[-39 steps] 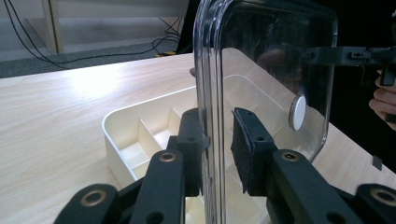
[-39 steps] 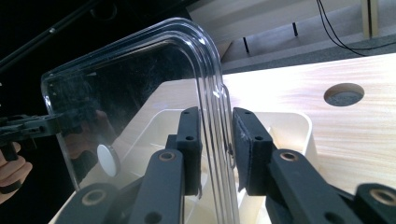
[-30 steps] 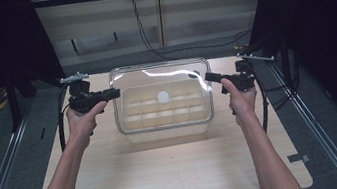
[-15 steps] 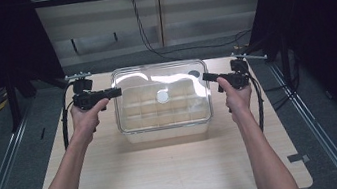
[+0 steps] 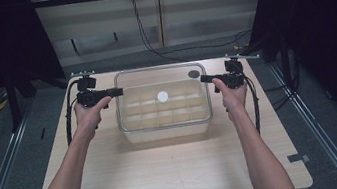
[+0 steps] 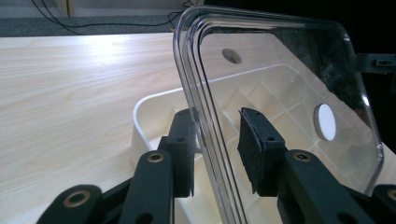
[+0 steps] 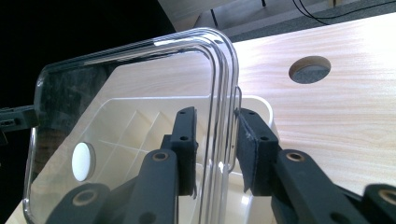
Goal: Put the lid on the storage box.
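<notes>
Left gripper view puts the left claw (image 6: 212, 154) nearest: its two black jaws stand on either side of the clear lid (image 6: 280, 93), whose rim runs up between them; a sliver of gap shows beside each pad, so I cannot tell whether they are pinching it yet. Beyond the jaws lies the cream divided tray (image 6: 154, 112), under the lid. In the right gripper view the right claw (image 7: 215, 149) straddles the opposite rim the same way, its far pad seeming to touch the edge. If one claw is loose, the smooth lid could slide out on that side and tilt onto the tray. The high view shows what the close ones cannot: the lid held between both claws over the tray, on the wooden table (image 5: 178, 174).
</notes>
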Tool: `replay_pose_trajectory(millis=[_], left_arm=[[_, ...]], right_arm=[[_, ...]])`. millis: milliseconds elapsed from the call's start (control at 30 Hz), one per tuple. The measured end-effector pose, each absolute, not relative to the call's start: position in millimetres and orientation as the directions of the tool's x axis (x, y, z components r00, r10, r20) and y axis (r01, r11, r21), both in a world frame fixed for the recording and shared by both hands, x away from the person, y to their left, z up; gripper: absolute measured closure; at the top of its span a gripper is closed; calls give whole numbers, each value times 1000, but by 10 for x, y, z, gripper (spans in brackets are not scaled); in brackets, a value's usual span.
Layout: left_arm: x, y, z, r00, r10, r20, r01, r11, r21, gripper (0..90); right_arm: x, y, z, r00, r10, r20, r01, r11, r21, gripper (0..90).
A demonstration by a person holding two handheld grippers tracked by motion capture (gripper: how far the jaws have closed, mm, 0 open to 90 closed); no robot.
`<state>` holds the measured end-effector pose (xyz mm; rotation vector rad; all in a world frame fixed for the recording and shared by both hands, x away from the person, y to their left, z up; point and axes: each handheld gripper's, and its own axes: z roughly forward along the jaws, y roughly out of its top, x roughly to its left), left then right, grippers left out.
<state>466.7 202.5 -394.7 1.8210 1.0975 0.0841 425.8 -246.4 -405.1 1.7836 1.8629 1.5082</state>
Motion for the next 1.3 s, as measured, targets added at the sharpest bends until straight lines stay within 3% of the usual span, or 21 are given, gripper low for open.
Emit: replay_pose_trajectory(millis=[233,1300], left_arm=[[4717,2047,-4020,565,720,-402,665,-109,739,692],[4843,1978,-4363,501,737,-454,739,-91,667,611]], right_arm=[[4311,-2428,-4125,-257,830,496,675,-213,706,673],[4482,-2281,-4359,-201,893,403,741,-130,658,552]])
